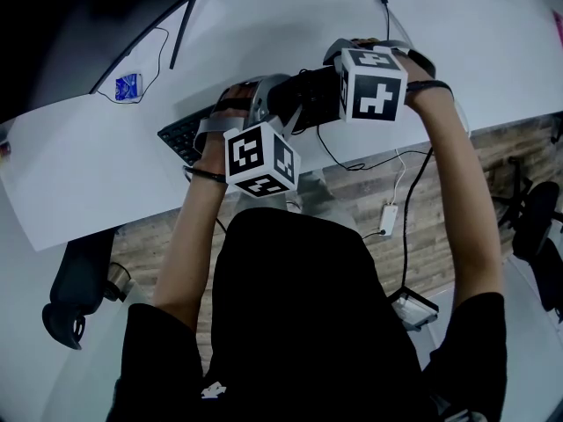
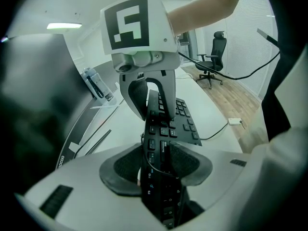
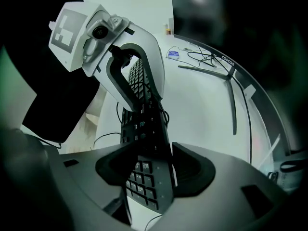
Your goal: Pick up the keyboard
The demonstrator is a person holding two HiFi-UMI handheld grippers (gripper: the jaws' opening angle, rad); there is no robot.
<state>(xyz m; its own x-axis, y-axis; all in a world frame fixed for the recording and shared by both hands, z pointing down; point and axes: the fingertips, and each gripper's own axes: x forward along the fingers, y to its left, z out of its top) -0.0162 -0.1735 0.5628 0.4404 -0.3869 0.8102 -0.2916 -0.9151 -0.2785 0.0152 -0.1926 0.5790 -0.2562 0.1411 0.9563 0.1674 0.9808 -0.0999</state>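
**Keyboard clamped by left, right jaws loose around it**

The keyboard [image 1: 182,135] is mid-frame in the head view, over the near edge of the white table [image 1: 457,33]. It is tipped up, so both gripper views see it almost edge-on. The left hand-held gripper [image 2: 159,163] is clamped on it, pads pressing both faces, and likely carries the load. The right hand-held gripper [image 3: 153,170] straddles the other end with jaws spread wide and no clear pressing, probably steadying or regripping. Cannot tell if the keyboard touches the table. The cable [image 1: 347,163] trails off the table edge.
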